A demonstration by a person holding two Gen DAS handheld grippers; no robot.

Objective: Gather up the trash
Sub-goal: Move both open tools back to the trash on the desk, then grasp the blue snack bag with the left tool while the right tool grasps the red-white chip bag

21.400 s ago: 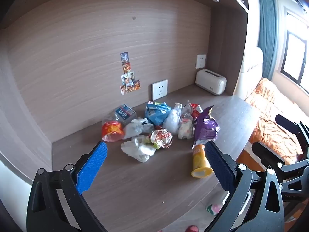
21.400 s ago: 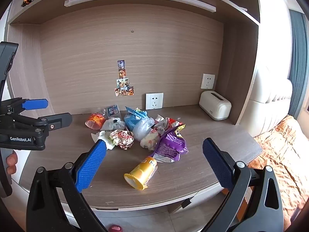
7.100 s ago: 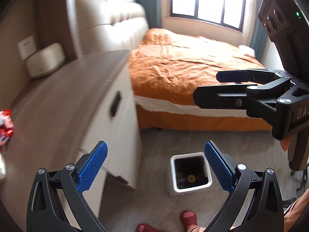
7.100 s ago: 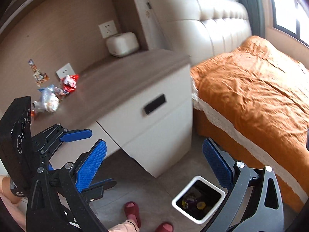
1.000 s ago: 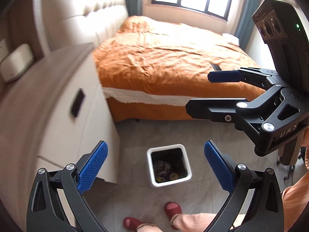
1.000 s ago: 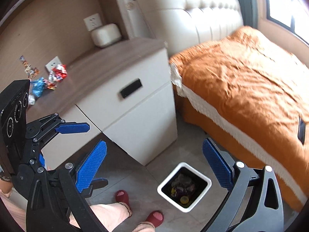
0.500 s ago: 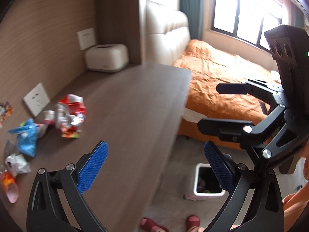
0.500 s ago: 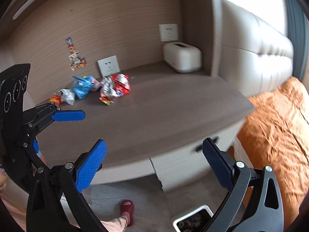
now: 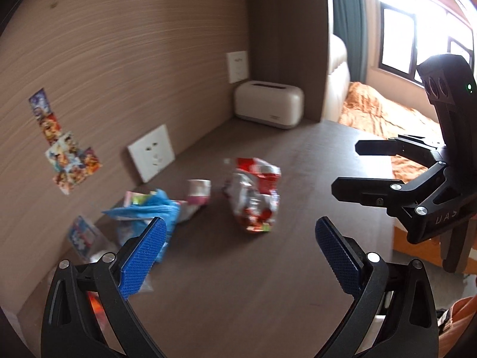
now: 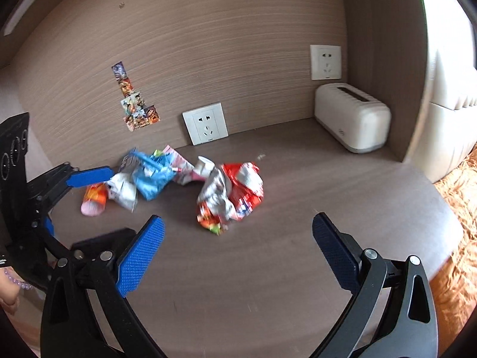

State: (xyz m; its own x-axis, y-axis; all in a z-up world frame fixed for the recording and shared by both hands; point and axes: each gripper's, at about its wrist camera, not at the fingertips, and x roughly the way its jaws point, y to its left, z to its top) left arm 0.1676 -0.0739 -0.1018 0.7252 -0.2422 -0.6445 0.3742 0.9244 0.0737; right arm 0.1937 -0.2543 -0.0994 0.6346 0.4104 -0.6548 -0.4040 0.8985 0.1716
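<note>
Trash lies on the brown desk. A crumpled red and silver wrapper sits nearest, also in the left wrist view. Left of it lie a blue wrapper, a pink and white packet, a white crumpled bag and an orange cup on its side. My right gripper is open and empty, above the desk in front of the red wrapper. My left gripper is open and empty, near the blue wrapper.
A white toaster-like box stands in the back right corner. Wall sockets and stickers are on the wooden back wall. A bed with an orange cover lies to the right, beyond the desk edge.
Both grippers have swung from the floor bin back up to the desk and moved closer to the remaining trash. Both stay open and empty.
</note>
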